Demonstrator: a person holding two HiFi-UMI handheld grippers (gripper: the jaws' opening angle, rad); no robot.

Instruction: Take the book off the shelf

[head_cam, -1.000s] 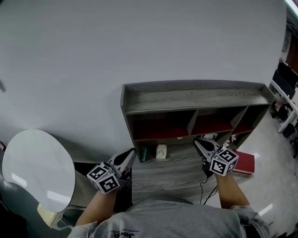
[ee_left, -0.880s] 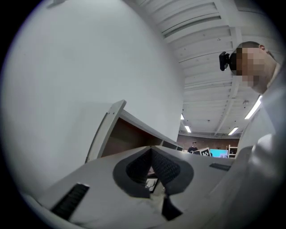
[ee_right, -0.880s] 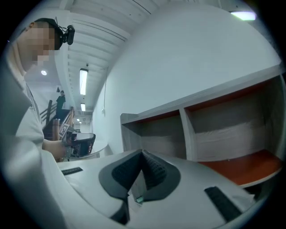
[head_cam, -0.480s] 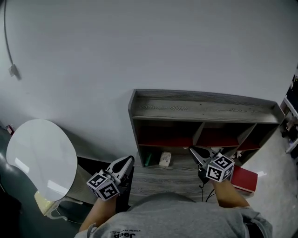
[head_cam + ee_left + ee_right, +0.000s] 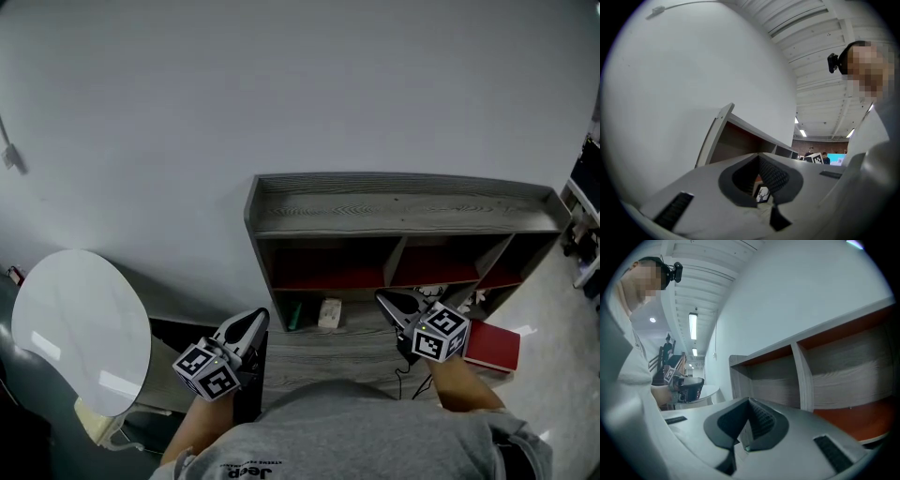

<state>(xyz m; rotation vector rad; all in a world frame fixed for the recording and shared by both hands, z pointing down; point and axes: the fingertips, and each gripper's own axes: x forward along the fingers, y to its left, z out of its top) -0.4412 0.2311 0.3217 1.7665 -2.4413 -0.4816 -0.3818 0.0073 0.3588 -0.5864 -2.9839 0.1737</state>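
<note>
- Right gripper (image 5: 382, 301) has drifted slightly left along the shelf (image 5: 403, 208) front
- It and the left gripper (image 5: 260, 319), the 2 tongs, are pressed together, empty
- Red book (image 5: 494, 346) lies flat on the desktop (image 5: 328, 354), outside the shelf compartments: seemingly already off

The red book (image 5: 495, 347) is partly covered by the right gripper (image 5: 381, 298); a green thing (image 5: 293, 316) and a pale box (image 5: 327, 313) cannot be identified.
</note>
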